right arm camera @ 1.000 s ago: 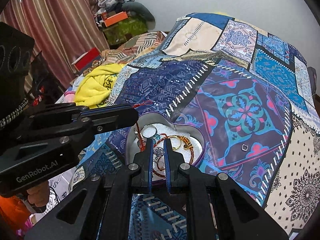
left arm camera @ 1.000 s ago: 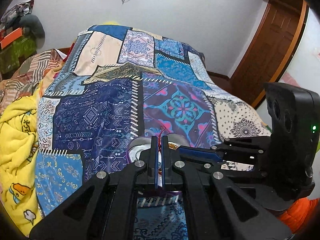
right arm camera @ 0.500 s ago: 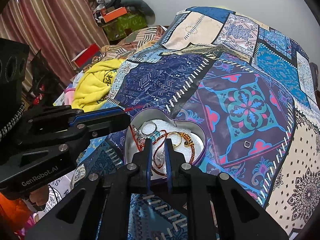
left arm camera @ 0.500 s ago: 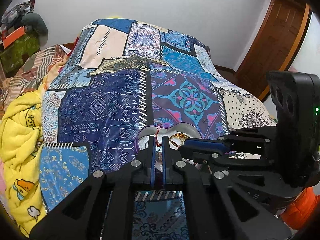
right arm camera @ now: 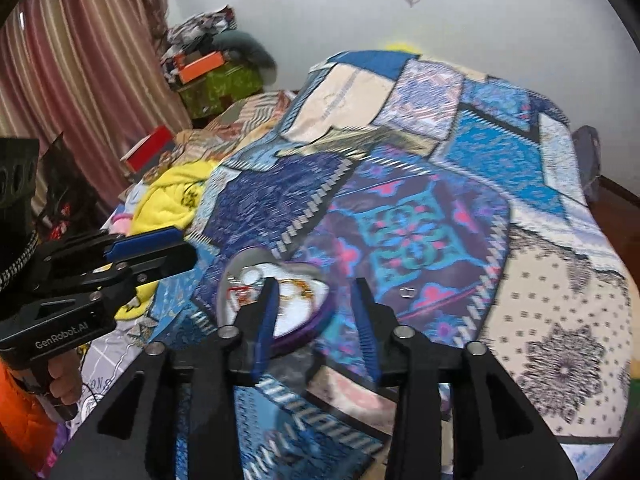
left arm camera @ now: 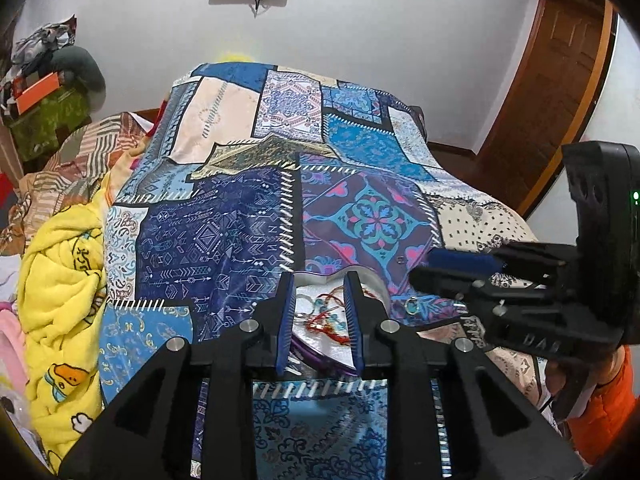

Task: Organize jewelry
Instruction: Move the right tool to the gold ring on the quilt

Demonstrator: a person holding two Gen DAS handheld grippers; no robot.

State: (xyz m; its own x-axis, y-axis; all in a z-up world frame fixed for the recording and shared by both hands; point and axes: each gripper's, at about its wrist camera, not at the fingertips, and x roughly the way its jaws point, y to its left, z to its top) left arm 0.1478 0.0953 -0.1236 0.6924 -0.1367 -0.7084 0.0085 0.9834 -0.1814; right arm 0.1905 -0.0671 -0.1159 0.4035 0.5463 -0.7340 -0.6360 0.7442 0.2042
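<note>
A heart-shaped tin [left arm camera: 376, 285] holding tangled bracelets [left arm camera: 326, 314] sits on the bed's patchwork quilt [left arm camera: 224, 232], just ahead of the left tool [left arm camera: 318, 312], whose jaws are spread. The right tool [right arm camera: 316, 316] gapes empty, a small ring [right arm camera: 407, 291] lying beyond it.

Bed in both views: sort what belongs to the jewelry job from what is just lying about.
Job:
heart-shaped tin
jewelry in tin
loose ring
left hand-held gripper
right hand-held gripper

Lying about:
yellow blanket
orange box
red box
</note>
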